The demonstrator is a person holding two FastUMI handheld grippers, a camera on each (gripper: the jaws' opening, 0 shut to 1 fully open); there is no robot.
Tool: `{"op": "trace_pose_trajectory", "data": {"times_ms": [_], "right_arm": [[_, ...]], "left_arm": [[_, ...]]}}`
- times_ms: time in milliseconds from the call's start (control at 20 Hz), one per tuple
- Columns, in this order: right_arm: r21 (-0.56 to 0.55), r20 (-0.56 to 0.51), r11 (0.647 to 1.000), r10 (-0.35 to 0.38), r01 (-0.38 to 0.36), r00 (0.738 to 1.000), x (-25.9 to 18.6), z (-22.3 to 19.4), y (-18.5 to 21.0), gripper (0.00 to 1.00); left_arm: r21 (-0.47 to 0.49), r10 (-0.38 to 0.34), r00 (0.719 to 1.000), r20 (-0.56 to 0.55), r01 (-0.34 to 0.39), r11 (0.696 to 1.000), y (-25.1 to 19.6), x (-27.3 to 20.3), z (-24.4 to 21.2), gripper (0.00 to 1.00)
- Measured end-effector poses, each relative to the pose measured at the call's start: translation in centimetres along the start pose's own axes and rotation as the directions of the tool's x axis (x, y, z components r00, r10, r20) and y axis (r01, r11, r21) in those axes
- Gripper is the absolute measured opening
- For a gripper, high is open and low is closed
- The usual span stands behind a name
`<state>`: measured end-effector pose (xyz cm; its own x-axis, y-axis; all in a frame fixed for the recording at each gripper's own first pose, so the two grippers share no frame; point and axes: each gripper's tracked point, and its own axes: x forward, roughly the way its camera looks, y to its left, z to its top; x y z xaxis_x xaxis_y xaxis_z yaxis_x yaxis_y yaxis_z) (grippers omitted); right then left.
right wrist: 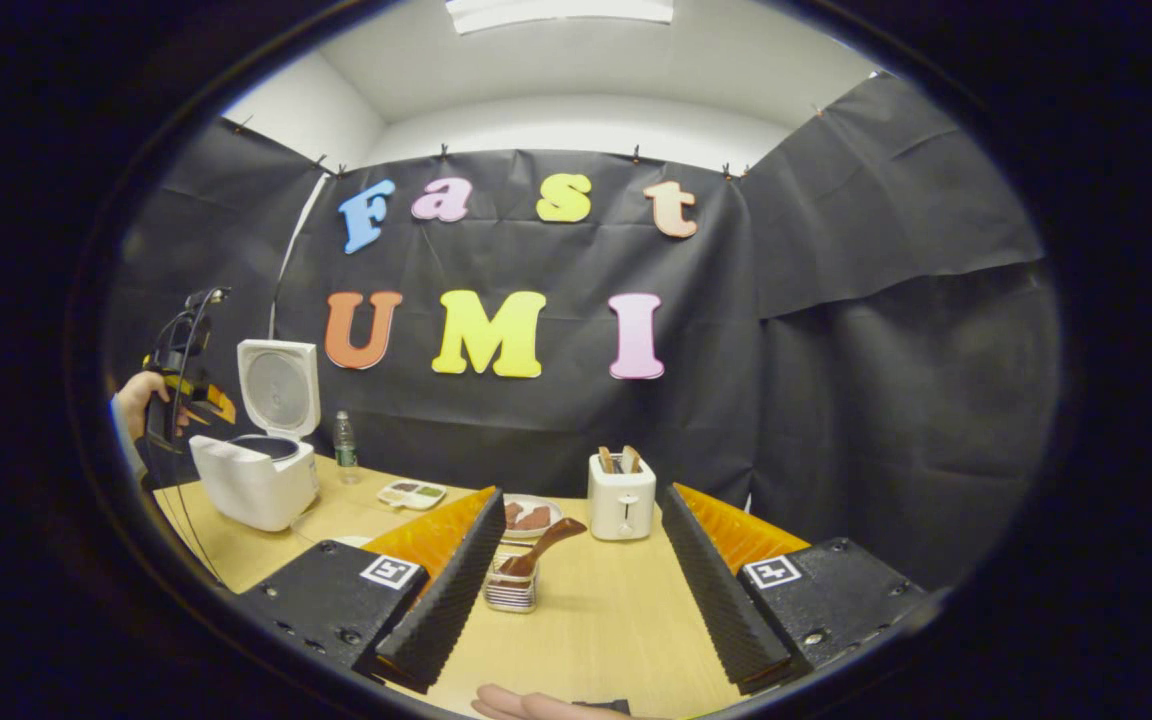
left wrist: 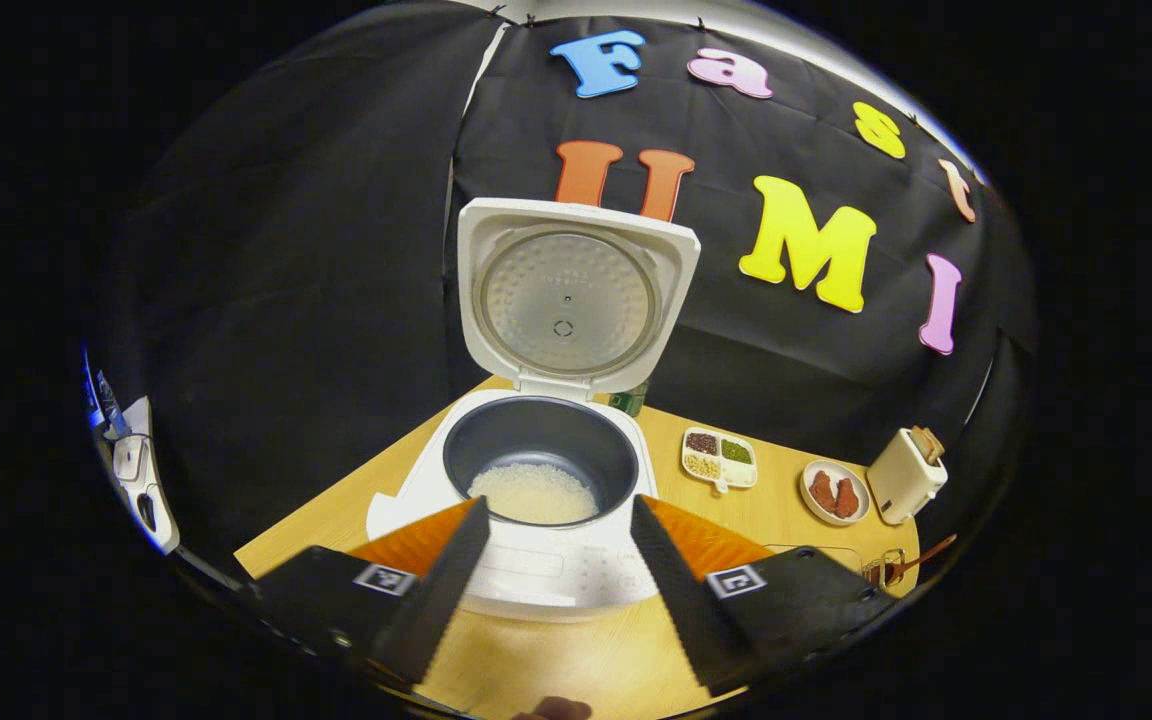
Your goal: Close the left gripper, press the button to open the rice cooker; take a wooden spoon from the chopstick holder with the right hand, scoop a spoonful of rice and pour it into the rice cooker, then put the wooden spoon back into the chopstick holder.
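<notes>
The white rice cooker (left wrist: 536,560) stands open, its lid (left wrist: 568,296) upright, and white rice lies in the dark inner pot (left wrist: 536,490). My left gripper (left wrist: 561,580) is open, a finger on each side of the cooker's front panel, just above it. The rice cooker (right wrist: 254,480) also appears far left in the right gripper view, with the left gripper (right wrist: 181,395) held by a hand above it. My right gripper (right wrist: 581,600) is open and holds nothing. A wooden spoon (right wrist: 541,548) leans in the clear chopstick holder (right wrist: 511,588), close ahead by its left finger.
On the wooden table (right wrist: 616,620) stand a white toaster (right wrist: 621,498), a plate of reddish food (right wrist: 528,517), a divided dish of beans (right wrist: 414,493) and a water bottle (right wrist: 344,445). The black cloth wall closes in the back and right.
</notes>
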<state>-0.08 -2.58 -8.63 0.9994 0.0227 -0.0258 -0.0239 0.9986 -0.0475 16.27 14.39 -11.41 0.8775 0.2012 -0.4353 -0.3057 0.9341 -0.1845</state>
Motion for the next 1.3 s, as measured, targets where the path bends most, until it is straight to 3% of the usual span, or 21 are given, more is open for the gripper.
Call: {"op": "trace_pose_trajectory", "data": {"times_ms": [50, 150, 300, 750, 1100, 1200, 1300], "right_arm": [[0.002, -0.005, 1.000, 0.004, -0.004, 1.000, 0.2, -0.3, 0.3, 1.00], [0.000, -0.024, 1.000, 0.009, -0.009, 1.000, 0.9, -1.4, 0.9, 1.00], [0.007, -0.059, 1.000, 0.023, -0.022, 0.998, 2.5, -3.2, 2.1, 1.00], [0.093, -0.183, 0.995, 0.056, -0.040, 0.981, 8.3, -8.6, 5.0, 1.00], [0.197, -0.232, 0.980, 0.026, 0.021, 0.972, 13.2, -12.5, 5.2, 1.00], [0.244, -0.210, 0.969, 0.029, 0.024, 0.977, 14.5, -12.7, 5.6, 0.92], [0.258, -0.155, 0.964, -0.018, 0.058, 0.988, 16.2, -12.6, 4.7, 0.98]], "left_arm": [[0.017, 0.013, 1.000, 0.023, -0.014, 1.000, 0.2, -0.7, 0.2, 0.98], [0.036, 0.015, 0.998, 0.067, -0.017, 0.999, 0.1, -2.3, 0.5, 0.95], [0.037, -0.038, 0.991, 0.129, 0.033, 0.999, -1.3, -5.1, 1.0, 0.94], [0.079, -0.147, 0.943, 0.298, 0.130, 0.988, -3.3, -13.9, 0.0, 0.94], [0.116, -0.178, 0.928, 0.327, 0.148, 0.982, -2.9, -18.4, -3.9, 0.94], [0.136, -0.200, 0.913, 0.357, 0.161, 0.977, -3.3, -20.0, -4.9, 0.94], [0.185, -0.260, 0.895, 0.362, 0.204, 0.961, -4.7, -21.9, -6.6, 0.94]]}}
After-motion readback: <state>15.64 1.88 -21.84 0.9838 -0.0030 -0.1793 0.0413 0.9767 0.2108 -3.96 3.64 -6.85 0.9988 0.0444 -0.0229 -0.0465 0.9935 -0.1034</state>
